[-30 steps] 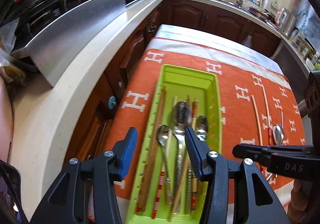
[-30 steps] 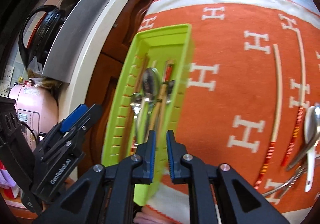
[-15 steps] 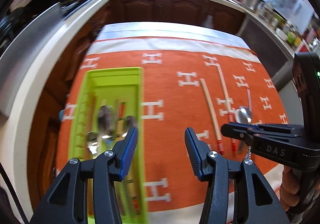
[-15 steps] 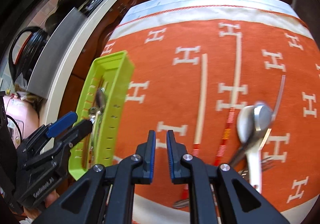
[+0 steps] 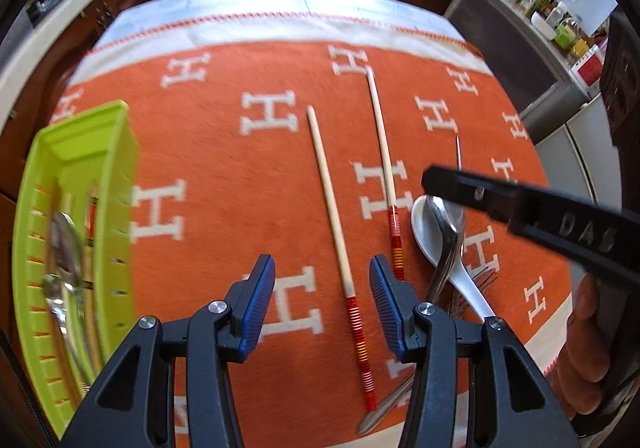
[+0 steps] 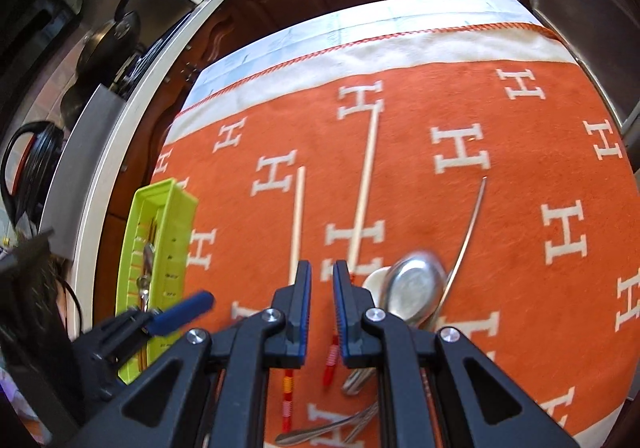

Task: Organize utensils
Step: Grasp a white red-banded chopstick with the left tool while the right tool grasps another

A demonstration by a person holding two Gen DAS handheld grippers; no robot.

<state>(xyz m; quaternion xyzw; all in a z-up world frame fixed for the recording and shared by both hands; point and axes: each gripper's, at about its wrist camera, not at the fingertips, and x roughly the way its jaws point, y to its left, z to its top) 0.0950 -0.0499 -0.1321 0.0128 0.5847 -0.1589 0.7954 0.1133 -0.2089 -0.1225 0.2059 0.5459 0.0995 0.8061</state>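
Note:
Two pale chopsticks with red-striped ends (image 5: 332,216) (image 5: 382,152) lie loose on the orange cloth. Right of them a metal spoon (image 5: 446,224) rests on a white ceramic spoon (image 5: 430,244), with a fork (image 5: 476,282) beside them. My left gripper (image 5: 322,304) hangs open above the cloth, and the nearer chopstick runs under the gap between its fingers. My right gripper (image 6: 322,288) is shut and empty, hovering above the chopsticks (image 6: 298,224) (image 6: 366,184) just left of the spoons (image 6: 416,288). The green tray (image 5: 80,152) with several utensils sits at the left.
The orange cloth with white H marks (image 6: 460,148) covers the table up to its white far border. A kitchen counter with pans (image 6: 108,48) runs along the left and dark cabinets stand behind. A hand (image 5: 588,328) holds the right gripper (image 5: 430,180).
Both grippers have swung right, from above the green tray to above the loose chopsticks and spoons, and now point more steeply down. Neither gripper's jaws have changed.

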